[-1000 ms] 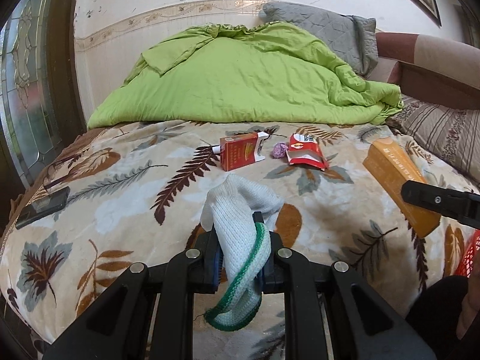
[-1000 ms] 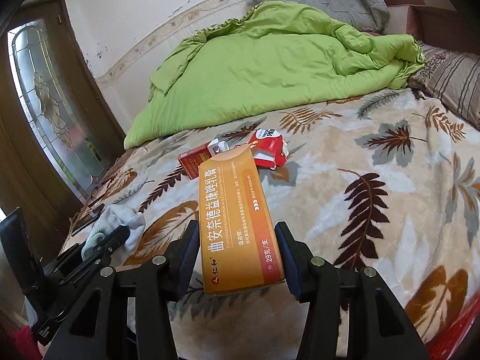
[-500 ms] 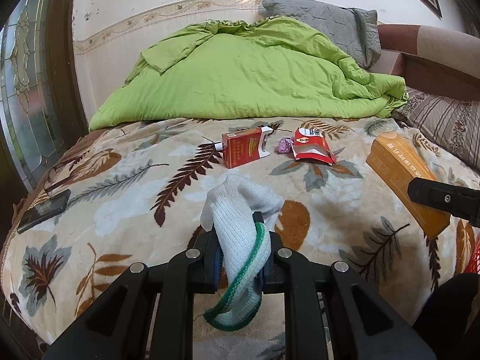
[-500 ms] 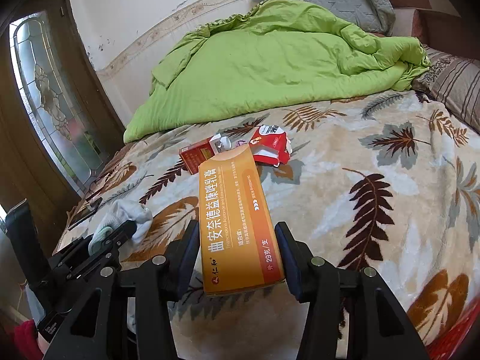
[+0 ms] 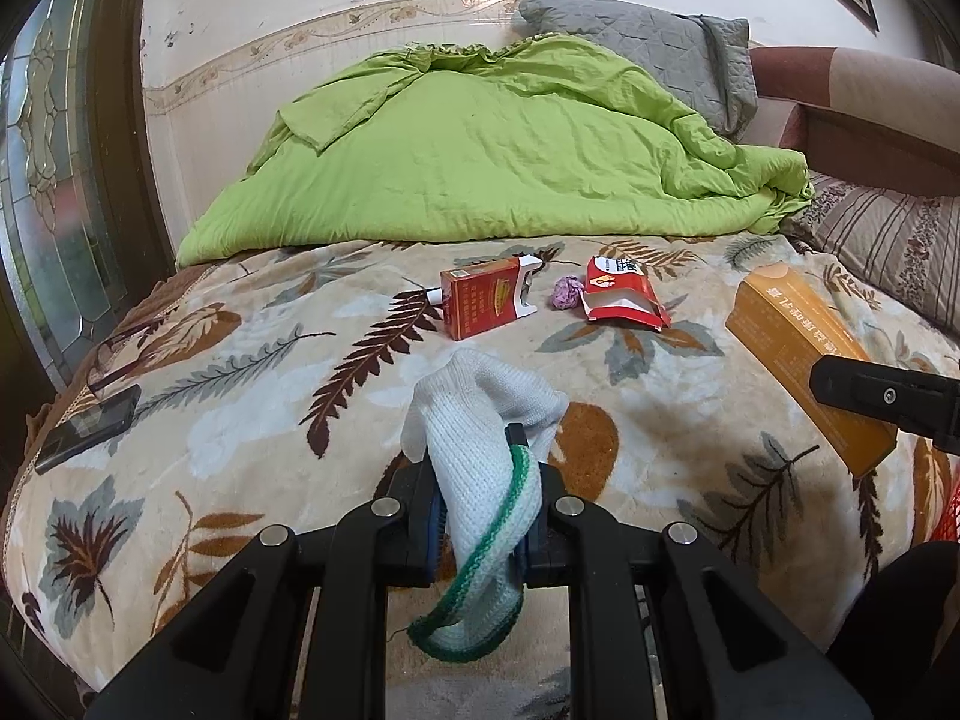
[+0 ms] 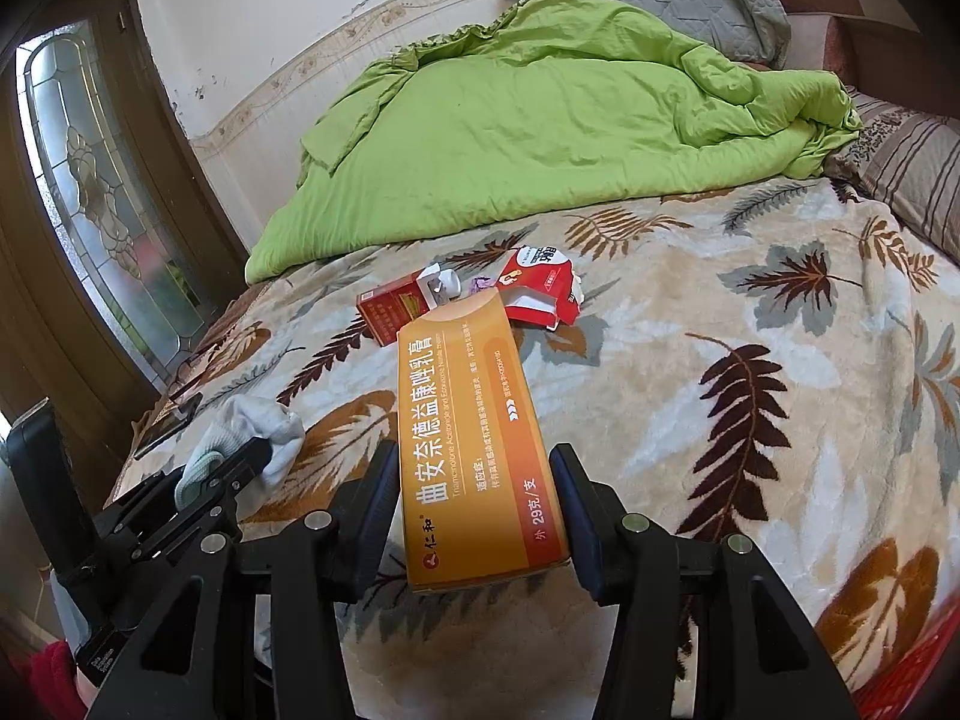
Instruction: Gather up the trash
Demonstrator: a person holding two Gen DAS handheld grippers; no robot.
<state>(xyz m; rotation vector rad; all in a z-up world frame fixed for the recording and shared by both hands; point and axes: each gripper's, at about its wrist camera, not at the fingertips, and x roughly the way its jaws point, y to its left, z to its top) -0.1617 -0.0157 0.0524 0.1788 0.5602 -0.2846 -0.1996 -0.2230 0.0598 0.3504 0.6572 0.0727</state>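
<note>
My left gripper (image 5: 474,463) is shut on a white knit glove (image 5: 474,408) with a green cuff, held just above the leaf-patterned blanket (image 5: 240,420) near the bed's front edge. My right gripper (image 6: 474,474) is shut on a long orange box (image 6: 468,420), its far end tilted over the bed. In the left wrist view the orange box (image 5: 786,330) and one right finger (image 5: 870,396) show at the right. Further back on the bed lie a red cigarette pack (image 5: 480,306), a small purple wad (image 5: 567,291) and a torn red-and-white packet (image 5: 621,297).
A green quilt (image 5: 480,150) and a grey pillow (image 5: 648,48) fill the head of the bed, with a striped pillow (image 5: 888,246) at the right. A black phone (image 5: 87,429) lies at the bed's left edge. A glazed wooden door (image 6: 90,210) stands left; something red (image 5: 945,504) shows low right.
</note>
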